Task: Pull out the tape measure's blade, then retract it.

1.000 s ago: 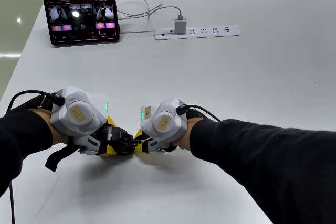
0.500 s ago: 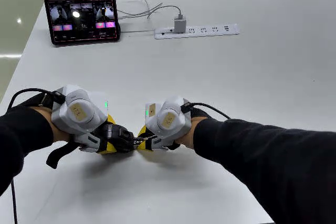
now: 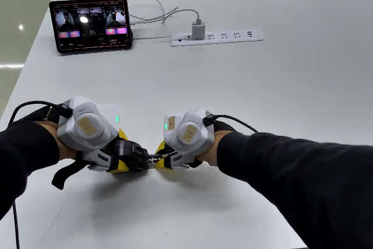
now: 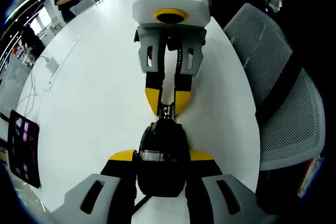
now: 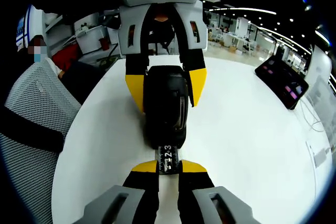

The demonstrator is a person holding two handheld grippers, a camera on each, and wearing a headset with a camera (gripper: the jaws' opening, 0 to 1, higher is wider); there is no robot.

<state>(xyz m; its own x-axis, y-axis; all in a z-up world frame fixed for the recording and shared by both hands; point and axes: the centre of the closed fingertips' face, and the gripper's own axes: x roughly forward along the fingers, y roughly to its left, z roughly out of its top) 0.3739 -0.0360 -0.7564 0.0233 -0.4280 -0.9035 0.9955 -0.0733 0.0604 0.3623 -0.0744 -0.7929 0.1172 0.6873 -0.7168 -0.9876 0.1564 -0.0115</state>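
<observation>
The left gripper is clamped on the black tape measure, with one yellow-tipped jaw pressed against each side of the case. The case sits low at the white table; whether it touches the surface cannot be told. The right gripper faces it nose to nose. Its jaws are drawn almost together and pinch the end of the blade between their yellow tips. A short length of blade, with printed numbers on it, spans the gap from the case's mouth to that pinch.

In the head view the two grippers are close together near the table's front edge, with the case between them on the left gripper's side. Arms in black sleeves reach in from either side. A grey mesh chair stands beside the table.

Farther back, well apart from the grippers, a tablet with a lit screen is propped at the left. To its right lies a white power strip with a charger plugged in, and thin cables loop behind.
</observation>
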